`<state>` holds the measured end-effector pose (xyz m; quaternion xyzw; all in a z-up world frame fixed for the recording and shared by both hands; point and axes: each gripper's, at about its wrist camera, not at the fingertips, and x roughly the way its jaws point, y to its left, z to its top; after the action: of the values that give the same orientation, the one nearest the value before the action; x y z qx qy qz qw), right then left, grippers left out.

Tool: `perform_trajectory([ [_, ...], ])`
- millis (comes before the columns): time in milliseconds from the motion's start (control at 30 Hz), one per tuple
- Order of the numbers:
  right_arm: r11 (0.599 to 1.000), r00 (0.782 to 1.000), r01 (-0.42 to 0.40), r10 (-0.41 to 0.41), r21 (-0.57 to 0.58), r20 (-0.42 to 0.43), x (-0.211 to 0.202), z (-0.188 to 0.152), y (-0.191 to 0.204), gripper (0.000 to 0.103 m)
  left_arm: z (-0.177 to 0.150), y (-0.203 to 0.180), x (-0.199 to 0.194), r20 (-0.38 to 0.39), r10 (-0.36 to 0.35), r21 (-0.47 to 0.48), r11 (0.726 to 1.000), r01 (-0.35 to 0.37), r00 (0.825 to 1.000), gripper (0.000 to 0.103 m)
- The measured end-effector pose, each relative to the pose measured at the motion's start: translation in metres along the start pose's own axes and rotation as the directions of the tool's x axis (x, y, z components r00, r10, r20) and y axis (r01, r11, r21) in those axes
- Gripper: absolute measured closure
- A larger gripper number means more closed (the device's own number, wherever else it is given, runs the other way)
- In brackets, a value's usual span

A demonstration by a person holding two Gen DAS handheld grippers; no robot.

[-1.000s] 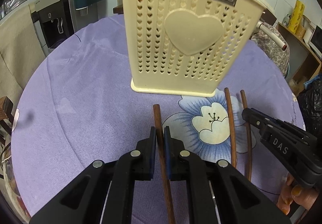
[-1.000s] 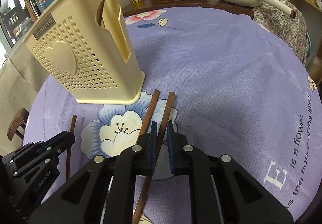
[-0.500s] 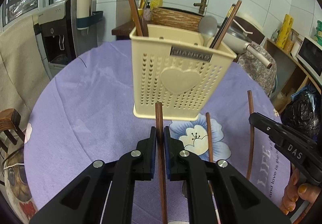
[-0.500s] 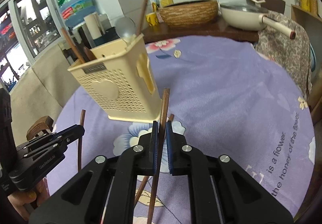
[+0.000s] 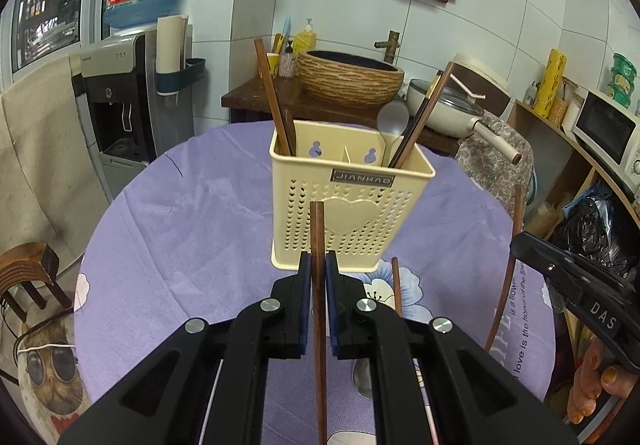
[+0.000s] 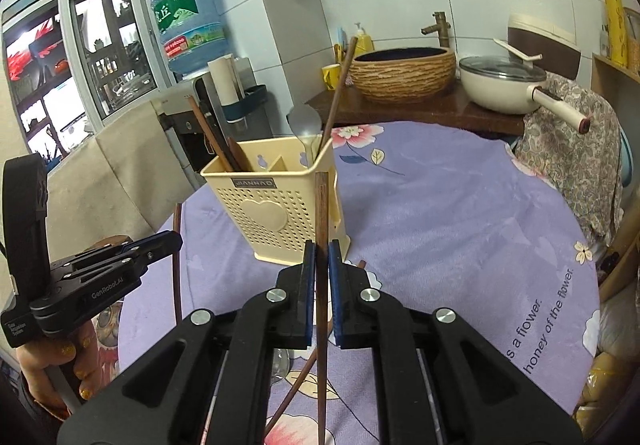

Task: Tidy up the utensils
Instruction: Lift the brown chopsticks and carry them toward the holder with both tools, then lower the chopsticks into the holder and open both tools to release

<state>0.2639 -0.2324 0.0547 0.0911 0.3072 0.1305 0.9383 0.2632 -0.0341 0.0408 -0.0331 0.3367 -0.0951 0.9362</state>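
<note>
Left wrist view is showing the left tongs (image 5: 317, 277) clamping a dark wooden chopstick (image 5: 318, 285) between their blue pads, its tip rising in front of the cream utensil holder (image 5: 348, 205). That holder is standing upright on the purple-clothed table (image 5: 180, 225), already carrying chopsticks and a pale spoon (image 5: 394, 117) in its compartments. Another chopstick (image 5: 397, 291) is lying on the cloth just beside the holder's base. At the right edge, the right tongs (image 5: 520, 241) are pinching a second chopstick (image 5: 508, 269), clear of the table.

Right wrist view is showing the right tongs (image 6: 319, 261) gripping their chopstick (image 6: 321, 285) upright near the holder (image 6: 276, 205), while the left tongs (image 6: 174, 241), held by a hand (image 6: 60, 365), are pinching theirs (image 6: 177, 265) to the holder's left.
</note>
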Motion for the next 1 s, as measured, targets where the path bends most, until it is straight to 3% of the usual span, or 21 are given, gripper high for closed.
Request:
perform_trajectory([
  [1000, 0.994, 0.997, -0.022, 0.029, -0.103, 0.068, -0.038, 0.038, 0.033, 0.096, 0.044, -0.005, -0.057, 0.125, -0.029, 0.054, 0.998, 0.023, 0.992, 0.096],
])
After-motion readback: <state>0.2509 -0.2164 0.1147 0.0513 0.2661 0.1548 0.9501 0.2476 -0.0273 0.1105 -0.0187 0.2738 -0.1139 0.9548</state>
